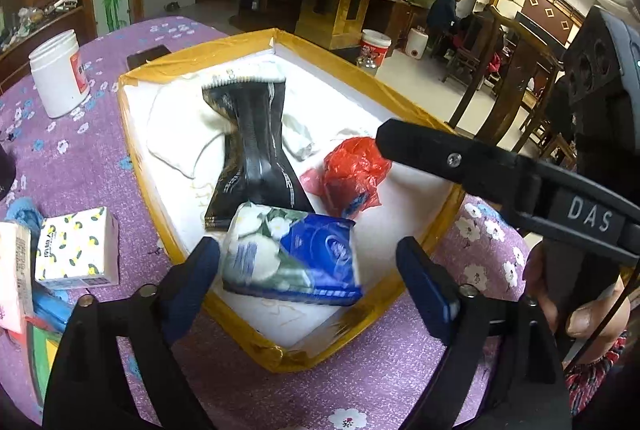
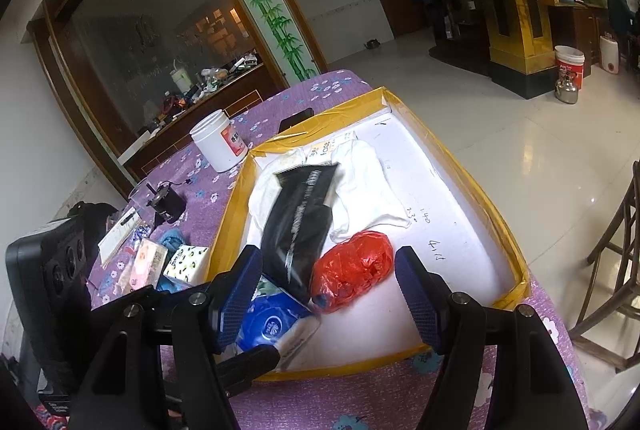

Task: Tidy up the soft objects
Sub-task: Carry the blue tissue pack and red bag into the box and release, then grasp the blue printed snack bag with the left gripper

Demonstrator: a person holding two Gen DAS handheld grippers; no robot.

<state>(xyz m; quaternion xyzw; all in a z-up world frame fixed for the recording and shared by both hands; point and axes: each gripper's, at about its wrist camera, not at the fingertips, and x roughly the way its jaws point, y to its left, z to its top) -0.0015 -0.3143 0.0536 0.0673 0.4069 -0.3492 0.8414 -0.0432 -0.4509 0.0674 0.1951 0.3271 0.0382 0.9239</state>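
A: So where do the soft things sit?

B: Mostly inside the yellow-rimmed tray (image 1: 132,133): a blue tissue pack (image 1: 292,258) at the near edge, a black pouch (image 1: 256,149) over white cloths (image 1: 176,133), a red bag (image 2: 352,270) to the right. Likely gathered there for sorting.

A: And the fingers?

B: The left gripper (image 1: 308,270) stands spread around the tissue pack, not pinching. The right gripper (image 2: 328,294) hangs released above the red bag.

A: Anything one view misses?

B: The right view shows handwriting on the tray floor; the left shows a floral tissue pack (image 1: 76,250) close up on the worktop (image 1: 360,370).
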